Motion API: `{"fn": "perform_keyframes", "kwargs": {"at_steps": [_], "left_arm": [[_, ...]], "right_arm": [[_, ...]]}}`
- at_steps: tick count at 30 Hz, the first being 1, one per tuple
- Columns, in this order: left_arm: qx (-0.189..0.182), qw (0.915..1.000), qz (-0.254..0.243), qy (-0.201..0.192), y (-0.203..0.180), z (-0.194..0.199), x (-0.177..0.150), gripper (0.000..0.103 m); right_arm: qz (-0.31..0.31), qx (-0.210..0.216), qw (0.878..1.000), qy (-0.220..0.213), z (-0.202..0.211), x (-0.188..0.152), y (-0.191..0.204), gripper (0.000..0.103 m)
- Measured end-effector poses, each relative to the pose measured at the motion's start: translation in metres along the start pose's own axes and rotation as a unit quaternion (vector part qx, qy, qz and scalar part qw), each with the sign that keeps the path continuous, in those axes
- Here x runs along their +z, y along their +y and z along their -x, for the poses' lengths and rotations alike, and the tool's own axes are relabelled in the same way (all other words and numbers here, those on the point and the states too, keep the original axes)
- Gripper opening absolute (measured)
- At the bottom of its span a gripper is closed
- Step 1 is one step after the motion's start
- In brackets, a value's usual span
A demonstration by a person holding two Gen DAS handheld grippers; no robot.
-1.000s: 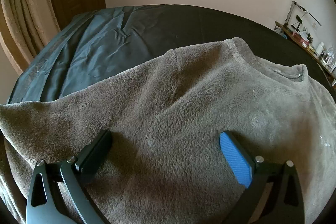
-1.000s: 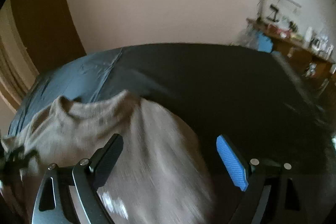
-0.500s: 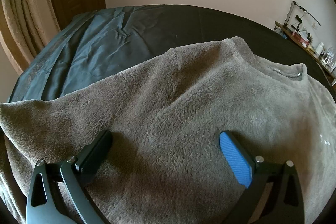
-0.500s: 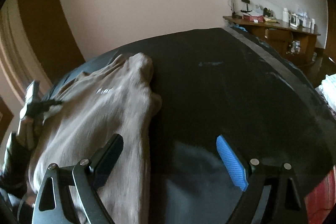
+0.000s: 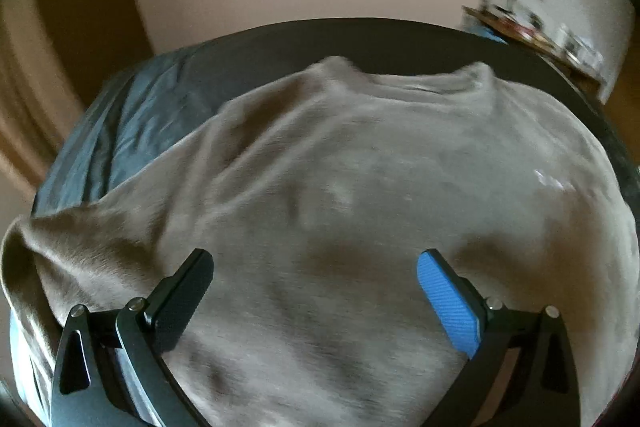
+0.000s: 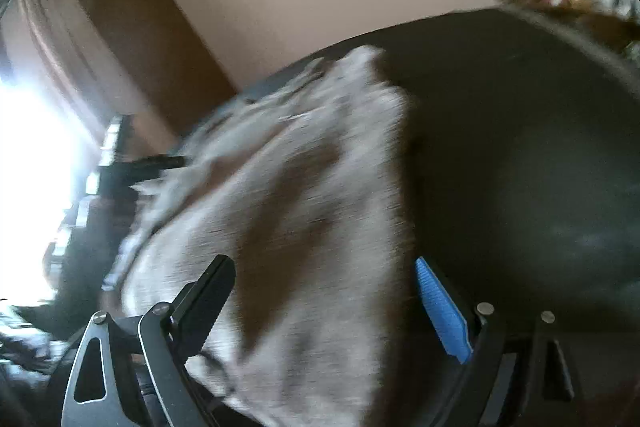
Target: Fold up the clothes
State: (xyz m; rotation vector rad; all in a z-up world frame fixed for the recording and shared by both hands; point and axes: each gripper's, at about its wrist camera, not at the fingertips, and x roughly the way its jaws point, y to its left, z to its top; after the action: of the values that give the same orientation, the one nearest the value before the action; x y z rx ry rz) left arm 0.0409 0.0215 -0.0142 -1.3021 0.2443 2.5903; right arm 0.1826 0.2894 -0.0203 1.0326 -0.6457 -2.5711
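A grey fleece sweater (image 5: 360, 187) lies spread on a dark bed cover (image 5: 152, 115), collar at the far side. My left gripper (image 5: 316, 279) is open just above the sweater's body, with nothing between its fingers. In the blurred right wrist view the same sweater (image 6: 304, 211) fills the left and middle, beside the dark cover (image 6: 520, 147). My right gripper (image 6: 324, 291) is open over the sweater's right edge, holding nothing.
A brown door (image 6: 152, 47) and a curtain (image 5: 24, 99) stand at the left by the pale wall. A cluttered wooden shelf (image 5: 532, 31) sits at the far right. Bright window light (image 6: 32, 167) floods the left of the right wrist view.
The left gripper has swung right, so the sweater's collar now sits centred ahead. The right gripper has tilted and moved left over the sweater's edge. Both stay open.
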Motion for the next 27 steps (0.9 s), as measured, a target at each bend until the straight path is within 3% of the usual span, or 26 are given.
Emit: {"fn": "perform_keyframes", "kwargs": {"at_steps": [4,6,9,12,19,24,27], "left_arm": [[-0.037,0.9990,-0.023,0.011,-0.026,-0.004,-0.001,0.102],[-0.048,0.9984,-0.024,0.016,-0.029,-0.008,0.000,0.102],[-0.063,0.9976,-0.023,0.014,-0.033,-0.005,0.001,0.102],[-0.084,0.9963,-0.016,0.011,-0.028,0.003,0.003,0.102],[-0.149,0.9887,-0.016,-0.003,-0.020,0.026,0.005,0.102],[-0.239,0.9687,-0.065,-0.011,-0.044,0.051,-0.002,0.102],[-0.278,0.9550,-0.104,0.003,-0.070,0.051,-0.009,0.102]], "right_arm": [[-0.041,0.105,0.993,-0.018,-0.007,0.001,0.004,0.092],[-0.059,0.137,0.988,-0.035,-0.010,0.007,0.008,0.092],[-0.053,0.189,0.979,-0.060,-0.014,0.021,0.026,0.092],[-0.021,0.232,0.971,-0.050,-0.036,0.029,0.062,0.092],[0.083,0.225,0.971,0.000,-0.099,0.024,0.135,0.093],[0.094,0.200,0.975,0.007,-0.120,0.025,0.144,0.094],[0.103,0.186,0.977,0.012,-0.125,0.024,0.149,0.094]]}}
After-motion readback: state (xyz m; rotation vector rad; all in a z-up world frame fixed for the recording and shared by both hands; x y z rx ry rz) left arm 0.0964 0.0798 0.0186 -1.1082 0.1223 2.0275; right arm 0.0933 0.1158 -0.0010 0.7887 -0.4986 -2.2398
